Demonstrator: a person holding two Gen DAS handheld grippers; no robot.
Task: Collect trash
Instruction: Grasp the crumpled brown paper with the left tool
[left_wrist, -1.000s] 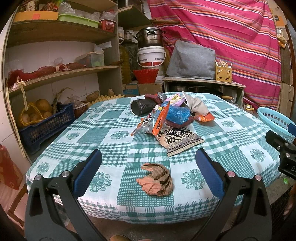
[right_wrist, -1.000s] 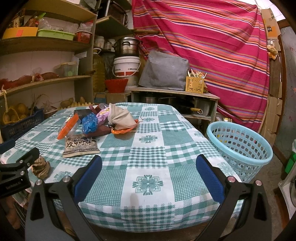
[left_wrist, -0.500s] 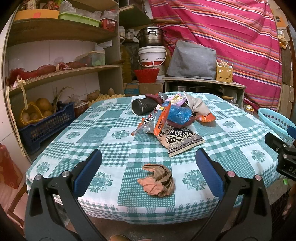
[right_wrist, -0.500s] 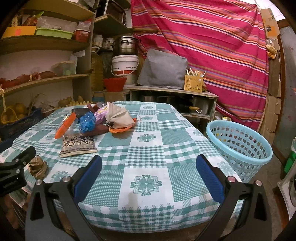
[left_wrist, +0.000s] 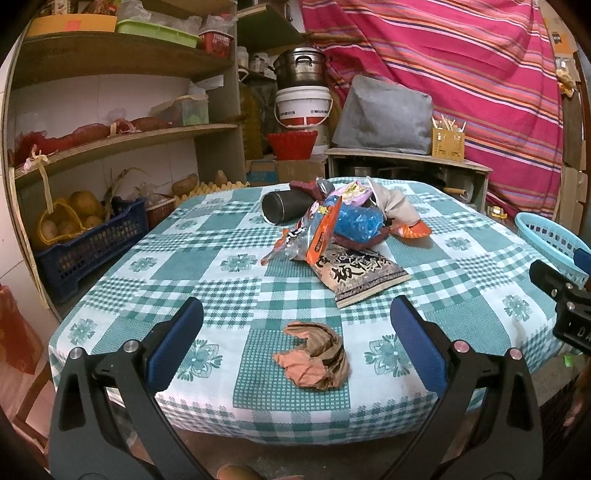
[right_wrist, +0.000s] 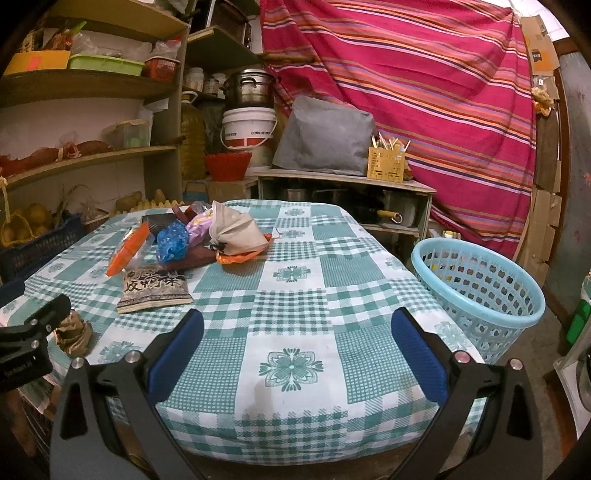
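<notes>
A crumpled brown and orange wrapper (left_wrist: 314, 354) lies near the front edge of the green checked table (left_wrist: 207, 266), right between the fingers of my open left gripper (left_wrist: 295, 332), which hovers just short of it. Further back sits a pile of trash: a dark snack packet (left_wrist: 364, 271), an orange-edged clear wrapper (left_wrist: 314, 236), a blue plastic bag (left_wrist: 356, 221), a beige bag (left_wrist: 397, 203) and a black cylinder (left_wrist: 282, 208). My right gripper (right_wrist: 295, 336) is open and empty over the table's front right part. The blue basket (right_wrist: 476, 288) stands on the floor to the right.
Wooden shelves (left_wrist: 110, 136) with produce and a dark blue crate (left_wrist: 85, 251) line the left wall. Behind the table stands a low cabinet (right_wrist: 343, 181) with a grey cover, a white bucket (right_wrist: 249, 127) and a pot. A striped red cloth (right_wrist: 424, 81) hangs at the back.
Both views have shifted slightly: the table and its trash sit a little further away and lower in the frames. Both grippers stay open and hold nothing.
</notes>
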